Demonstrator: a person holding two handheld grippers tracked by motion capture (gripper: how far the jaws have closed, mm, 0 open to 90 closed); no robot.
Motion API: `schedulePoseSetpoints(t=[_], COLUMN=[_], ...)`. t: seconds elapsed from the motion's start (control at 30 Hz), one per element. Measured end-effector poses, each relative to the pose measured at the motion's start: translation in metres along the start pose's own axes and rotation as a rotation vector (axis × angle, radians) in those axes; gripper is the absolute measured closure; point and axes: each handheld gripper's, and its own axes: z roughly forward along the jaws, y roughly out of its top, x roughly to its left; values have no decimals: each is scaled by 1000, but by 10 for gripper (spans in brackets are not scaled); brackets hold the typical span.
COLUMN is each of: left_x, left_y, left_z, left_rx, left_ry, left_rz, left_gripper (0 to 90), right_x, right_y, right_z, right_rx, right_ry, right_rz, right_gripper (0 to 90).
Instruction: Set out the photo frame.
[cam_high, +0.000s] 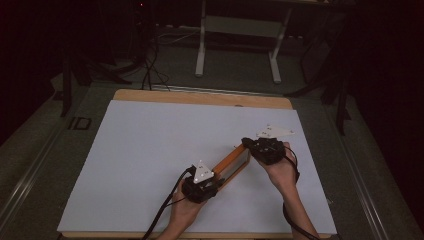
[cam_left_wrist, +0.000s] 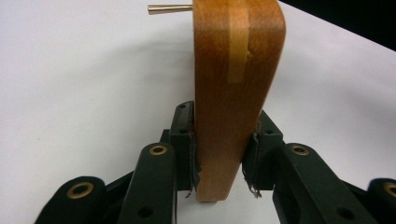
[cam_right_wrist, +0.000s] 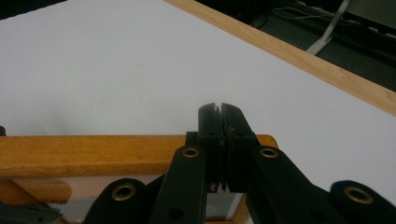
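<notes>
Left gripper (cam_left_wrist: 219, 158) is sitting nearest in the left gripper view, pads clamping both faces of the wooden frame (cam_left_wrist: 236, 93) at its rounded end. Frame is standing on edge there, upright between the jaws, lower end reaching down to the white mat (cam_left_wrist: 84, 84). A brass pin (cam_left_wrist: 169, 8) is sticking out sideways from the frame near the top of that view.

In the right gripper view, the right gripper (cam_right_wrist: 221, 116) is showing jaws pressed together tip to tip, nothing visible between them. It is hovering right over the frame's top rail (cam_right_wrist: 93, 154), tips pointing past it. Whether it is touching the wood can't be told.

In the high view, both hands are coming in from the near edge of the table. Left gripper (cam_high: 210, 182) is holding the near end of the frame (cam_high: 231, 161); right gripper (cam_high: 250, 146) is sitting at the far end. Frame is lying diagonally on the mat (cam_high: 150, 150), right of centre. Wooden table edge (cam_high: 200, 96) is showing beyond the mat; a desk frame (cam_high: 239, 30) is standing on the floor farther back.
</notes>
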Motion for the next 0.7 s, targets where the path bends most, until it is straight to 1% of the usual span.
schedulePoseSetpoints(t=[0.07,0.17,0.43,0.47,0.5,0.57,0.67,0.7], left_x=[0,2,19,19,26,34,46,49], left_y=[1,4,29,29,37,45,56,60], left_z=[0,-1,-14,-14,-19,-24,-32,-35], left_rx=[-3,-10,-24,-24,-22,-20,-22,-19], left_ry=[1,-5,-62,-62,-84,-109,-142,-149], left_rz=[9,8,0,0,-7,-19,-41,-40], left_gripper=[692,693,694,694,694,694,694,694], right_x=[0,0,-5,-5,-7,-8,-9,-9], right_y=[0,0,-1,-1,-1,-2,-3,-3], right_z=[-1,-1,-10,-10,-12,-13,-15,-15], right_rx=[-3,-5,-23,-23,-25,-21,-22,-22], right_ry=[-1,-2,-15,-15,-17,-20,-20,-21], right_rz=[0,0,13,13,14,17,18,18], right_gripper=[874,870,866,866,860,859,859,860])
